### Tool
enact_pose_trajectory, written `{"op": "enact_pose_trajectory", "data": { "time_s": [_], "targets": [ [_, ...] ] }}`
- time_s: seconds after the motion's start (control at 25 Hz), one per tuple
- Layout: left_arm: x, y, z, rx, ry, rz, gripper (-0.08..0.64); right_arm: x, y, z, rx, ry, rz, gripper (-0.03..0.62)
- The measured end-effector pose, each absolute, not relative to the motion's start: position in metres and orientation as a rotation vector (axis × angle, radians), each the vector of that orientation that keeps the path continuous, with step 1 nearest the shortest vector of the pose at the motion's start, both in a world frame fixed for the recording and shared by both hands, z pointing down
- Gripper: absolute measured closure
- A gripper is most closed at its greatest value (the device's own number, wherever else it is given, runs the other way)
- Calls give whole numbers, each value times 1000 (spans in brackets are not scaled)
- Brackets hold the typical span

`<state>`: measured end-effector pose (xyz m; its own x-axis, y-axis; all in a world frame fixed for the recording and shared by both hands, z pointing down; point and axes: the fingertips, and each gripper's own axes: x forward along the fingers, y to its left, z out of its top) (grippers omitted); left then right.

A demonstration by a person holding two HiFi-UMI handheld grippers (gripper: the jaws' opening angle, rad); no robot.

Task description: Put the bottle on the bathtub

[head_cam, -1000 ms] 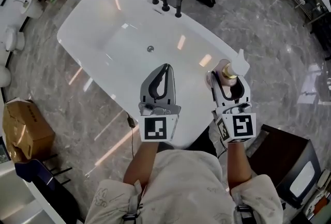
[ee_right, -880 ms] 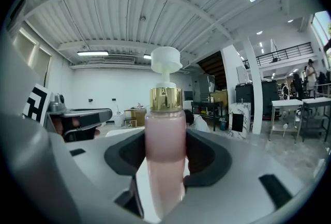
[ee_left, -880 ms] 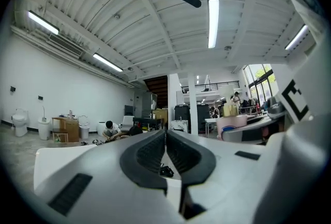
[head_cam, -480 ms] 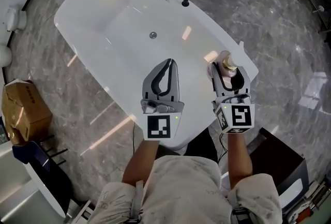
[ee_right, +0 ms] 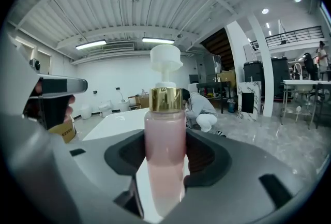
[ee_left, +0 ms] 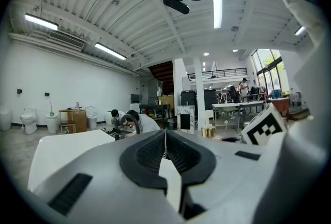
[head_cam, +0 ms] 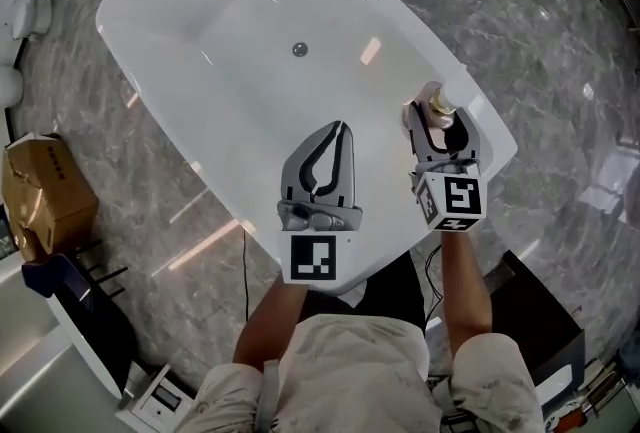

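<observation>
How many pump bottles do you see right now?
1: the pink pump bottle stands upright, clamped in the right tongs, by the bathtub's right rim. The left tongs are shut on nothing. Others may sit outside these views.

Probably a workshop hall: ribbed ceiling, strip lights, marble floor, freestanding bathtub, toilets
</observation>
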<state>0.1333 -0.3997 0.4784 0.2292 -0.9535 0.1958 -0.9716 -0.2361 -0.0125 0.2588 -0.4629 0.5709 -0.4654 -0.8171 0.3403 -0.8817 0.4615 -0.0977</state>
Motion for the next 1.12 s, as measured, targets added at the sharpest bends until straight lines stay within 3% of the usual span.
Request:
{"op": "enact_pose_trajectory", "data": {
  "time_s": [0.56,1.12],
  "targets": [
    [134,-411,549,2251,-1869,337,551,241,-506,669,1344,-2417,379,390],
    [144,-406,583,2218,-1834,395,551,221,-609,677,1333,-2445,259,390]
  ]
}}
